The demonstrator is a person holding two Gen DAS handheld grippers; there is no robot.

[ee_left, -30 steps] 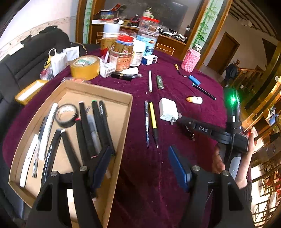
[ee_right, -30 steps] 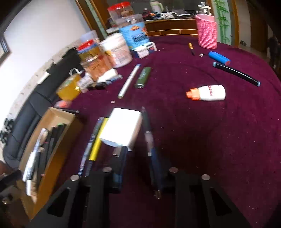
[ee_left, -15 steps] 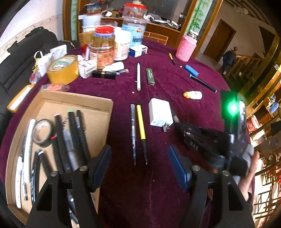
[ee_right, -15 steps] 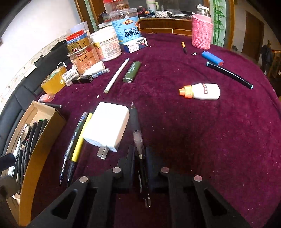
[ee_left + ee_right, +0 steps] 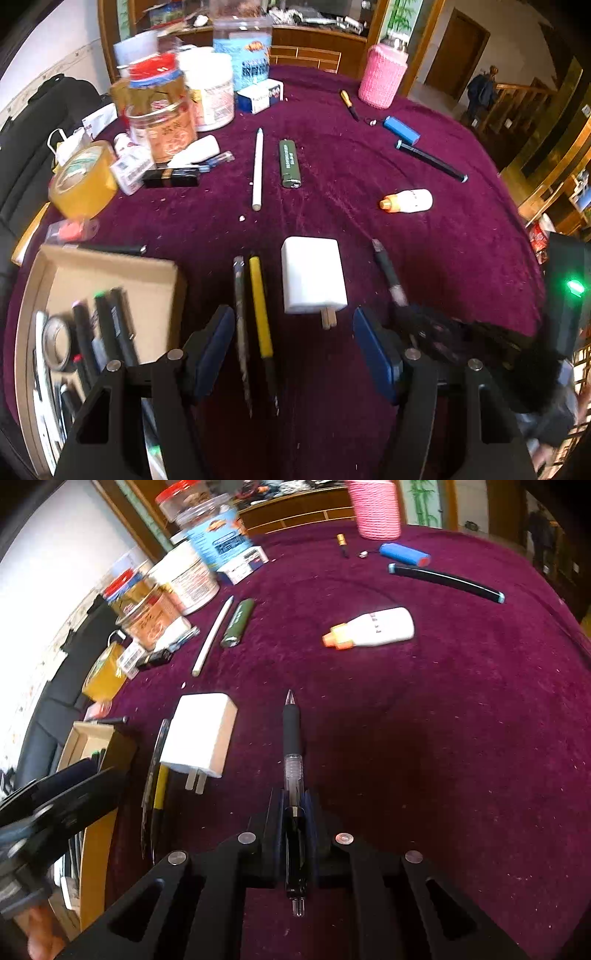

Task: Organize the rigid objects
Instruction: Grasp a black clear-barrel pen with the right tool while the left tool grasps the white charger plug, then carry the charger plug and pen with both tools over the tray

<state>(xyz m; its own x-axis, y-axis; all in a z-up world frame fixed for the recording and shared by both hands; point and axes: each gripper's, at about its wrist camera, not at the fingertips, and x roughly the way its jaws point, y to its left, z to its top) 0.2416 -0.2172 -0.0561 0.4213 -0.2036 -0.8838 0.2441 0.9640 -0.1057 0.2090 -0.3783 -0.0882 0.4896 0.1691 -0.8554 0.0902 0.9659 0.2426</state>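
Note:
My right gripper [image 5: 294, 812] is shut on a black pen [image 5: 291, 738] with a clear barrel, whose tip points away over the maroon tablecloth. In the left wrist view the same pen [image 5: 386, 269] sticks out of the right gripper [image 5: 424, 325] at the lower right. My left gripper [image 5: 293, 350] is open above a dark pen [image 5: 240, 325] and a yellow pen [image 5: 260, 306], with a white charger [image 5: 312, 275] just ahead. A cardboard box [image 5: 110, 269] holding several pens and a tape roll sits at the left.
Farther back lie a white stylus [image 5: 257, 170], a green lighter [image 5: 289, 164], a white bottle with orange cap [image 5: 406, 201], a long black pen [image 5: 430, 160] and a blue lighter [image 5: 400, 130]. Jars [image 5: 162, 110], yellow tape [image 5: 83, 181] and a pink-covered bottle [image 5: 382, 75] crowd the far side.
My right gripper closed its jaws on the black pen beside the charger. My left gripper moved right, from over the box to above the two pens, staying open.

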